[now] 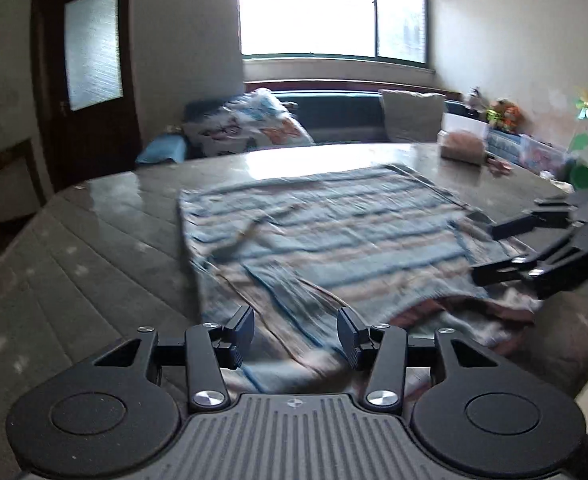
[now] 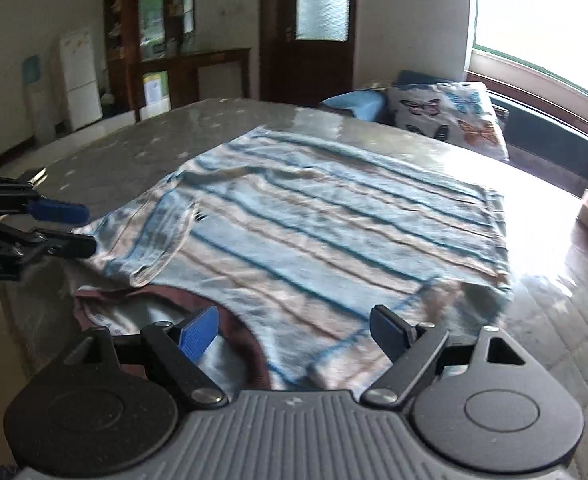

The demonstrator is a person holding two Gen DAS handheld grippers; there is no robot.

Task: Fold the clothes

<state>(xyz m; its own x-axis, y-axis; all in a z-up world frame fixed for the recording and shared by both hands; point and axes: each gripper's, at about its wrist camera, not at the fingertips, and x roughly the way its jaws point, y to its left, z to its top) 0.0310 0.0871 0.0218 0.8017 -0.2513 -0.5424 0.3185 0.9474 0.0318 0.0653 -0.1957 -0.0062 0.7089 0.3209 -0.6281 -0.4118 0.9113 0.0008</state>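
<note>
Garment: a striped T-shirt [image 2: 294,232] lies spread on the bench [image 1: 94,216], maroon collar [image 2: 238,328] at the near edge, hem toward the far side by the window.
Sleeves: in the right wrist view, one short sleeve [image 2: 154,236] looks already turned in over the body on the left; the other side near your right jaws is rumpled.
Left gripper [image 1: 295,330]: your jaws stand apart with nothing between them, hovering just over the near-left shoulder area.
Right gripper [image 2: 290,334]: your jaws are spread wide and empty, poised above the collar and near-right shoulder.
Step in hand: likely pinching the two near corners to start a fold.
How to do it well: lower both grippers evenly, catch only the layers you intend, and close on cloth, not on the collar rib alone.
Watch for: motion blur suggests quick travel; slow down before you pinch, so the flat part stays flat.
Alignment: keep the stripes parallel to the hem as your guide.
</note>
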